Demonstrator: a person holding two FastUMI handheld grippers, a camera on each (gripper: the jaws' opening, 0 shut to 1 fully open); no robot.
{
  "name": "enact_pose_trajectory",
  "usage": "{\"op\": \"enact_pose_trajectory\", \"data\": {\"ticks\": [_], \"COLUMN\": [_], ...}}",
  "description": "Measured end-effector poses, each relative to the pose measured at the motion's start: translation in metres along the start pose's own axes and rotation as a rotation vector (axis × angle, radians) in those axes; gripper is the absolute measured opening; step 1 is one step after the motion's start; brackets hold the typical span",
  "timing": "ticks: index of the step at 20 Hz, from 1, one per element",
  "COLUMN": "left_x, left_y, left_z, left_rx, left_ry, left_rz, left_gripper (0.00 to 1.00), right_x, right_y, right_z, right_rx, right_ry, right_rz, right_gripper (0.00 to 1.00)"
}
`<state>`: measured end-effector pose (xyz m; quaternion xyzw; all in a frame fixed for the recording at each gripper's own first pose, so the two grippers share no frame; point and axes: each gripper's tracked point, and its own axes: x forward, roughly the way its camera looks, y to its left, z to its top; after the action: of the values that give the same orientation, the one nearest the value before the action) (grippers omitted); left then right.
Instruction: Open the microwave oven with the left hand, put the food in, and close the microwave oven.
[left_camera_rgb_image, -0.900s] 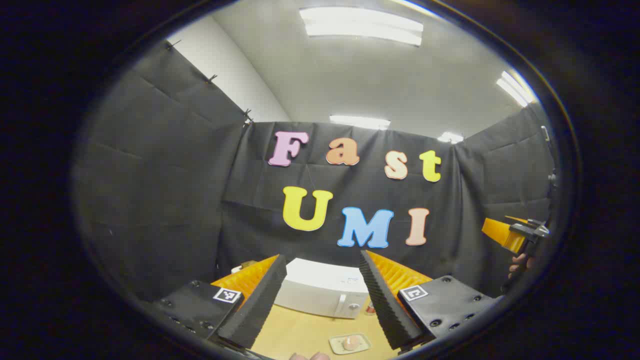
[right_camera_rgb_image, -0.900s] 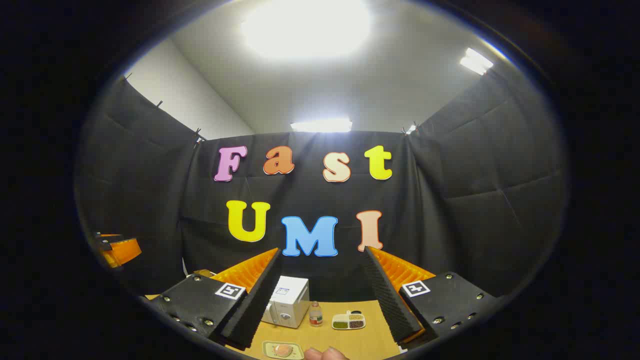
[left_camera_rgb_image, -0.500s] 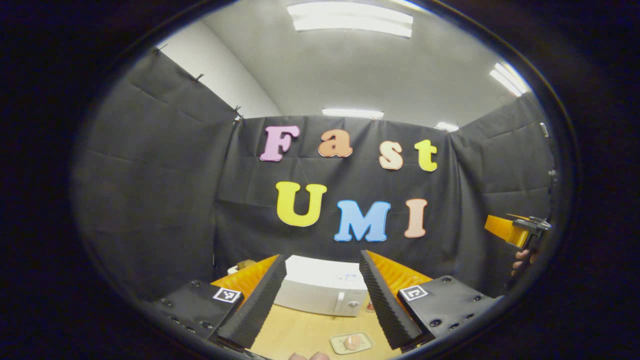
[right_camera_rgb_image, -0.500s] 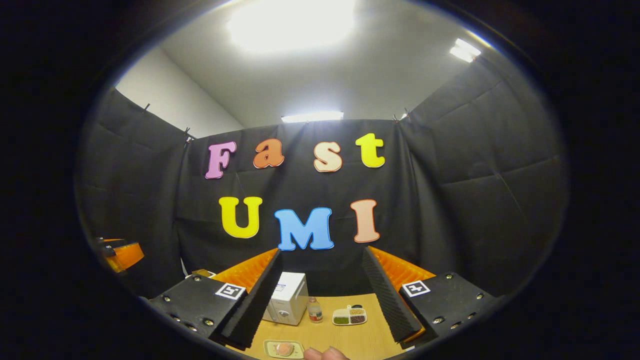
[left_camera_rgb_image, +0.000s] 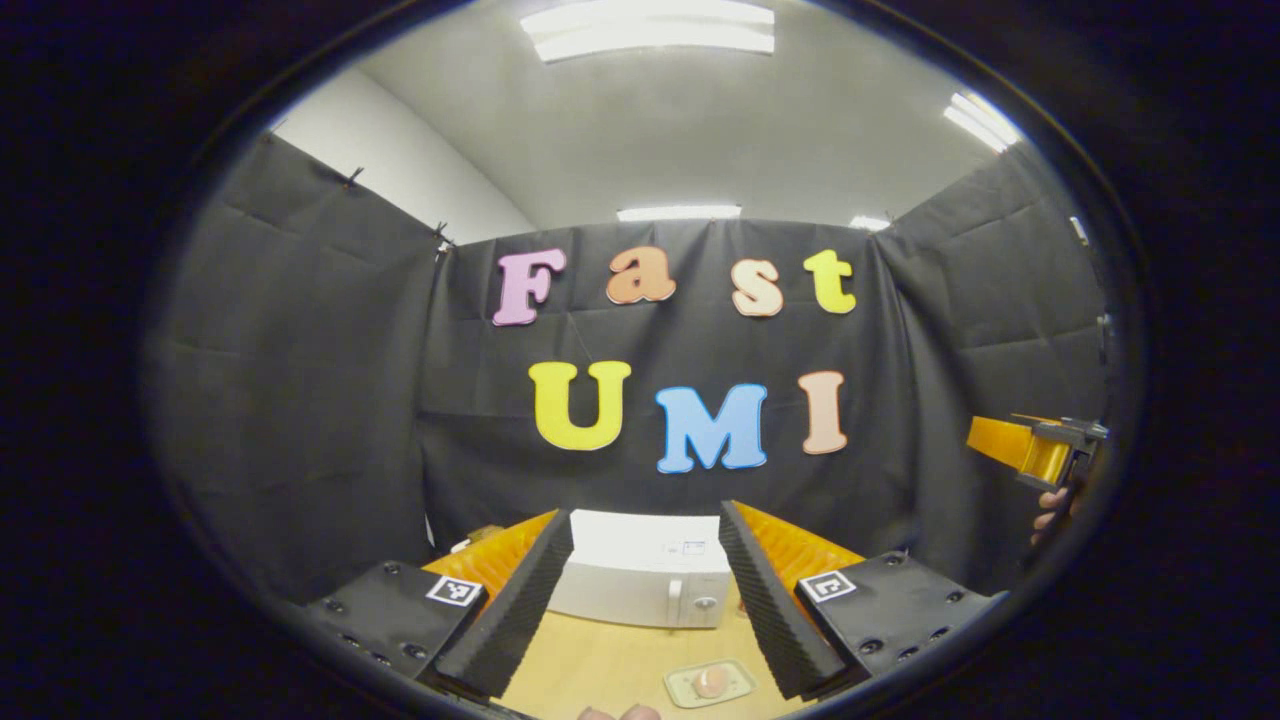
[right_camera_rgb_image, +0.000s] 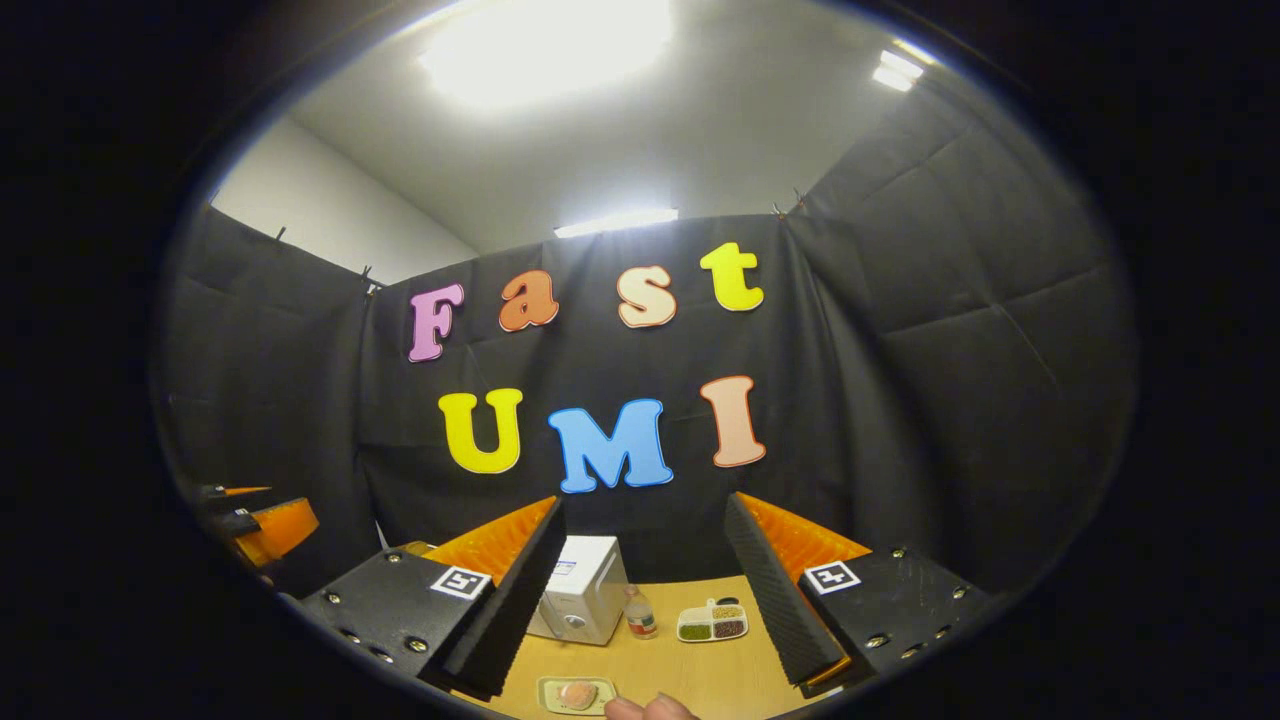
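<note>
Left claw (left_camera_rgb_image: 645, 590) held wide open above the near edge of the tabletop (left_camera_rgb_image: 610, 665), gripping nothing. The white microwave (left_camera_rgb_image: 645, 580) stands at the far side of the tabletop against the black cloth wall, framed between the two spread fingers, well apart from them, door closed with its handle and knob toward the right of its front. The food (left_camera_rgb_image: 711, 682), a small pinkish piece, lies on a pale plate (left_camera_rgb_image: 690, 690) on the tabletop, nearer than the microwave and just inside the right finger.

Right claw (right_camera_rgb_image: 645, 590) likewise wide open and empty. In the right gripper view the microwave (right_camera_rgb_image: 585, 600) appears left of centre, close to the left finger; beside it on the right stand a small bottle (right_camera_rgb_image: 640, 612) and a divided dish (right_camera_rgb_image: 712, 622) with green, yellow and dark fillings. The plate (right_camera_rgb_image: 575, 695) with the food (right_camera_rgb_image: 578, 694) lies nearest, low between the fingers. A person's fingertips (right_camera_rgb_image: 650, 708) show at the bottom edge. Nothing stands between either claw and the microwave.
</note>
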<state>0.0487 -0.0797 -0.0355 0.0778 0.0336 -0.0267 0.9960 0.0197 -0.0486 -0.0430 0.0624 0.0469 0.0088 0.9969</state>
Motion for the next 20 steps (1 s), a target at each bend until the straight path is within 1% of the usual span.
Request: {"op": "enact_pose_trajectory", "data": {"ticks": [2,4,6,7,8,9,11,14,16,18,20], "left_x": [0.019,0.040,0.063,0.076,0.087,0.102,0.131,0.175,0.199,0.222,0.244], "left_y": [-0.012,-0.016,-0.017,-0.016,-0.016,-0.017,-0.020,-0.011,-0.014,-0.017,-0.020], "left_z": [-0.023,-0.041,-0.067,-0.083,-0.102,-0.122,-0.171,-0.237,-0.277,-0.313,-0.340], "left_rx": [-0.039,-0.049,-0.012,0.012,0.023,0.023,0.004,0.003,-0.021,-0.037,-0.033], "left_ry": [0.042,0.066,0.088,0.104,0.115,0.132,0.187,0.258,0.300,0.342,0.364], "left_rz": [-0.032,-0.052,-0.071,-0.081,-0.095,-0.114,-0.159,-0.175,-0.199,-0.220,-0.237], "left_gripper": [0.99,0.99,0.99,0.99,0.99,0.99,0.99,1.00,1.00,1.00,0.99], "right_x": [0.001,0.004,0.011,0.016,0.020,0.027,0.038,0.059,0.066,0.072,0.076], "right_y": [-0.007,-0.009,-0.005,-0.005,-0.005,-0.006,0.003,0.011,0.014,0.013,0.014], "right_z": [-0.005,-0.014,-0.028,-0.042,-0.052,-0.054,-0.061,-0.081,-0.089,-0.095,-0.103], "right_rx": [-0.007,-0.013,-0.011,-0.019,-0.028,-0.034,-0.026,-0.055,-0.085,-0.128,-0.151], "right_ry": [0.008,0.025,0.046,0.082,0.110,0.124,0.143,0.194,0.224,0.244,0.274], "right_rz": [-0.013,-0.034,-0.045,-0.058,-0.077,-0.104,-0.137,-0.192,-0.231,-0.275,-0.309], "right_gripper": [0.98,0.98,0.98,0.98,0.98,0.98,0.98,0.98,0.98,0.98,0.98]}}
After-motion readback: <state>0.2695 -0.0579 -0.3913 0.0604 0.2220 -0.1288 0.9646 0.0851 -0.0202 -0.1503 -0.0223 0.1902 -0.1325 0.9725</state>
